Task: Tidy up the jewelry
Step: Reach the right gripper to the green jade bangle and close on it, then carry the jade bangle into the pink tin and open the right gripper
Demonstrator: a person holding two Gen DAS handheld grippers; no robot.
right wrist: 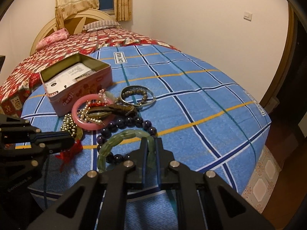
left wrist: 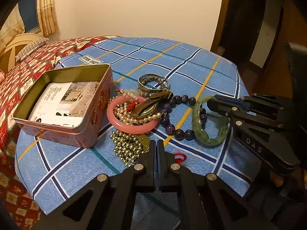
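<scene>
Blue checked cloth covers the surface, with a red bedspread behind it and a plain wall beyond. On the cloth sits one pink tin, open, with a printed card inside. Just beside it lies the jewelry pile. I count one pink bangle, one green bracelet, one purple bead string, one metal bangle, one pearl string, one clump of gold beads, and one brown watch lying across the pink bangle. Some small bits in the pile are too tangled to count. The right gripper is clamped on the near part of the green bracelet. The left gripper has its fingers pressed together; I think nothing is between them, though its tips touch the gold beads and a red thread lies close by. What could go wrong? The green bracelet rests on the purple beads, so lifting it might drag them along. It looks smooth, so it might slip out and fall off the edge of the cloth. The left tips could snag the red thread or push the gold beads around. The pile is tangled, so pulling one piece may pull others.
</scene>
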